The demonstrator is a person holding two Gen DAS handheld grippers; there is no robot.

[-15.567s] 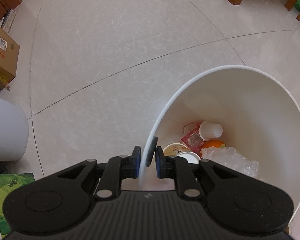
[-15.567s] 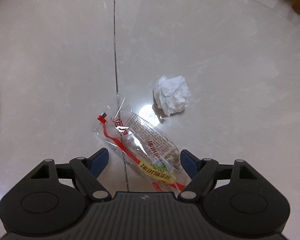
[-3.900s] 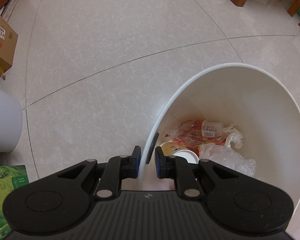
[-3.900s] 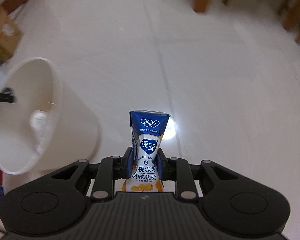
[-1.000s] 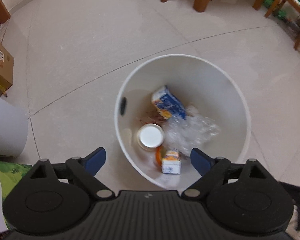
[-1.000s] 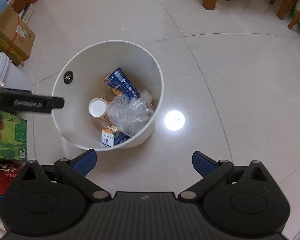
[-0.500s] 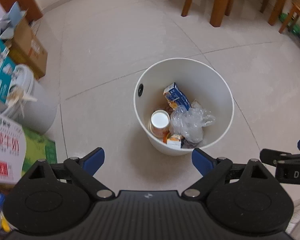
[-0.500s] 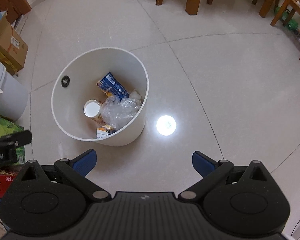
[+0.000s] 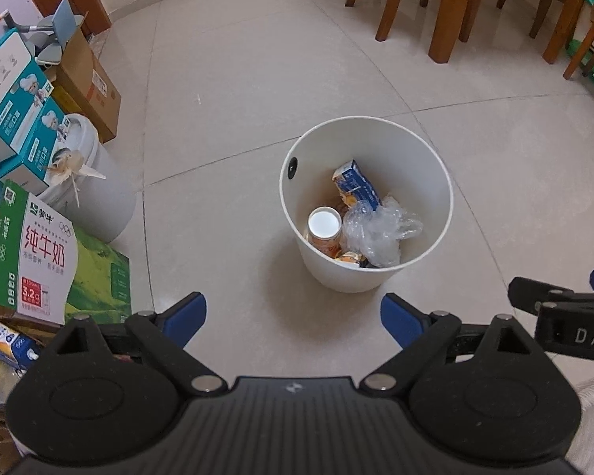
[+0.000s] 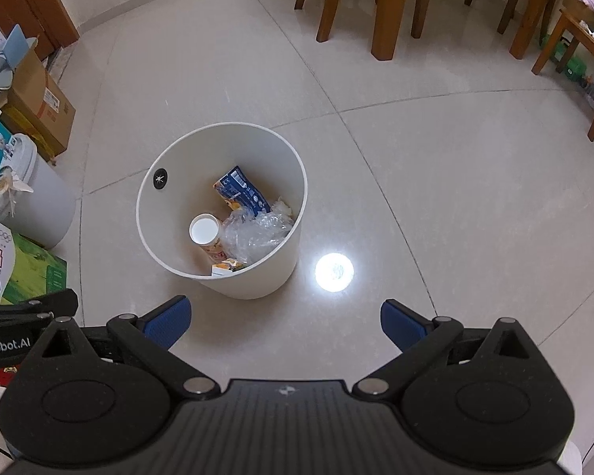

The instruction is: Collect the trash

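Tiled floor bears a white bin holding blue carton, cup, crumpled plastic; both grippers' fingers gape empty.

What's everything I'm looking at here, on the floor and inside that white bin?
Trash bin: one, white, upright on the tiled floor.
Drink carton: one, blue, inside the bin.
Cup: one, white-topped, inside the bin.
Plastic wrap: one clear crumple, inside the bin.
Milk case: one, green and white, floor at left.
Lidded bucket: one, white, left.
Cardboard box: one, brown, far left.
Wooden furniture legs: several, brown, far side.
Left gripper: black, blue pads, open.
Right gripper: same, open.
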